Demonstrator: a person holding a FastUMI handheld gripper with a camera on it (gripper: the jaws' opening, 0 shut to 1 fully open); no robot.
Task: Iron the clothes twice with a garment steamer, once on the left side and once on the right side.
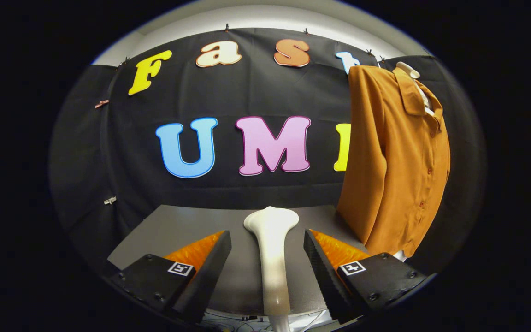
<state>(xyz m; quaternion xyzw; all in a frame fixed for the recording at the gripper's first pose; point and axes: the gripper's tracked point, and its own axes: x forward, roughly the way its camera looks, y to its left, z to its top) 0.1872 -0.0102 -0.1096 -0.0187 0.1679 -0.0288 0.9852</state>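
Note:
A white garment steamer (272, 258) stands upright on the grey table (178, 226), its handle rising between my two fingers and its wider head just beyond the fingertips. My gripper (268, 244) is open, with a gap on either side of the handle and neither finger touching it. An orange-brown buttoned shirt (394, 161) hangs on a white hanger (408, 70) to the right, beyond the right finger, its hem reaching down to the table's right edge.
The table's far edge meets the black cloth wall behind the steamer. Some cables (233, 325) lie below the table's near edge. Bare table surface stretches to the left of the steamer.

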